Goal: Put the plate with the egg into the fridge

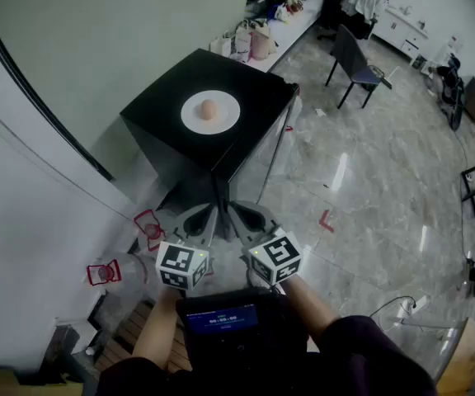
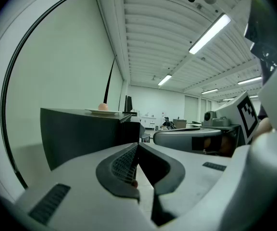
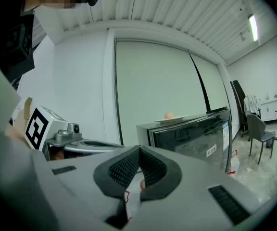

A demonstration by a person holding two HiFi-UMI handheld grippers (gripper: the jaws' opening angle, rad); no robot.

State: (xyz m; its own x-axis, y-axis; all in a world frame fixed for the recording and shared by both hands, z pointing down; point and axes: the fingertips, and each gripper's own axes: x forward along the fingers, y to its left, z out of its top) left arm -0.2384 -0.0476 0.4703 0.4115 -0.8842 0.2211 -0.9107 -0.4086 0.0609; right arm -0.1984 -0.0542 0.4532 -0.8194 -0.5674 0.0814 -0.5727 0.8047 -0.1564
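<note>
Both of your claws are closed tight with nothing in them: the left claw [image 1: 203,219] and right claw [image 1: 246,218] sit side by side low in front of you, tips angled toward each other.

The plate [image 1: 228,115] with the egg [image 1: 208,109] lies straight ahead and well apart from both, on top of the black fridge [image 1: 250,143], and above the line of your jaws. It is round, so no axis matters; any rim will do. Seen from your head it lines up slightly more with the left claw, though neither is clearly nearer.

The plate sits near the middle of the fridge top, with bare margin on every side. The glass door looks shut, so I judge one claw must open it while the other takes the plate.

The wall [image 1: 56,139] crowds the fridge's left; the open floor [image 1: 369,172] on the right gives you room to step in.
</note>
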